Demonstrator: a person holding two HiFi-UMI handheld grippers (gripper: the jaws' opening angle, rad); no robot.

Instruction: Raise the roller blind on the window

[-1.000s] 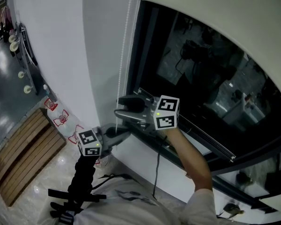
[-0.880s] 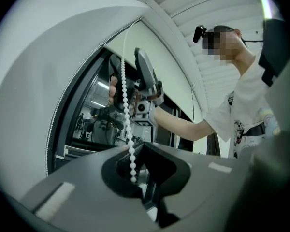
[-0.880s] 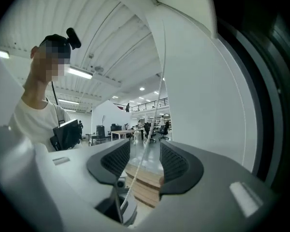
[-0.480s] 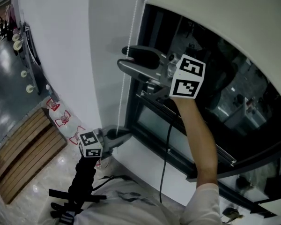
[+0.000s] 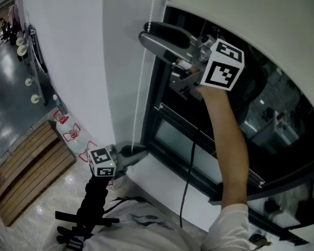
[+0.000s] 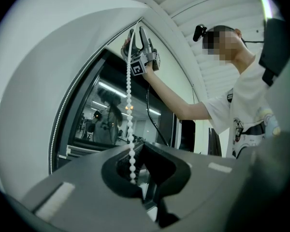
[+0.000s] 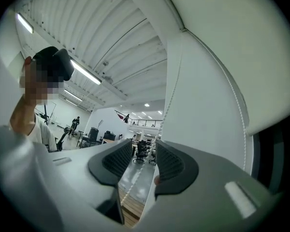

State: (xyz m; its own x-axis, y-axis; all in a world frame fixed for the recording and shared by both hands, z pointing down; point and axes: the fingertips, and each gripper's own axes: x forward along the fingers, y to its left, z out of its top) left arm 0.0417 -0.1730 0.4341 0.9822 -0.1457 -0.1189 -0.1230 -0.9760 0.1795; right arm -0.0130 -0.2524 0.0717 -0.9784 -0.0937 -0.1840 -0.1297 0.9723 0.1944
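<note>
Within the last second, right gripper (image 5: 146, 32) climbed the white plastic bead chain (image 5: 141, 88) towards the cream fabric roller blind (image 5: 261, 20), which sat part-raised over the dark window (image 5: 240, 103). Fingers apart, just closing, chain between them unpinched. Low down, left gripper (image 5: 142, 151) had fingers clamped on chain. Fresh pull likely next.

A big open-plan office hall: swivel chairs (image 7: 141, 151), mezzanine railing (image 7: 146, 124), ribbed ceiling (image 7: 106, 33) with strip lights (image 7: 85, 72)
</note>
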